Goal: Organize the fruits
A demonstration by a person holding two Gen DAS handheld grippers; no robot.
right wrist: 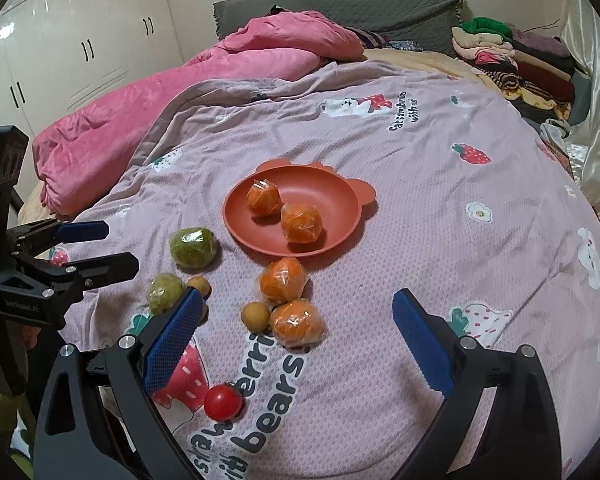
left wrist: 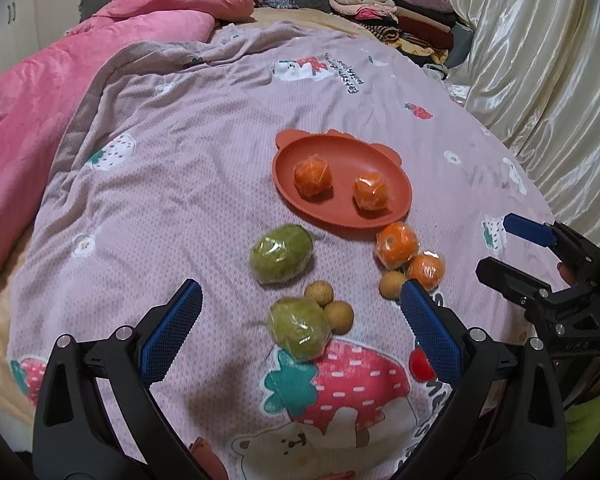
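You are holding both grippers — left gripper, right gripper — fingers spread, empty; two wrapped oranges are sitting in the plate at twelve o'clock.

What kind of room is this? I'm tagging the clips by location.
Most likely a bedroom: the fruit lies on a lilac strawberry-print bedspread, with a rumpled pink quilt beside it, a grey padded headboard behind, and white wardrobe doors.

Two wrapped oranges lie in the plate on the blanket; two more sit just before it; left, two wrapped fruits, perhaps guavas; nearest, a tomato.
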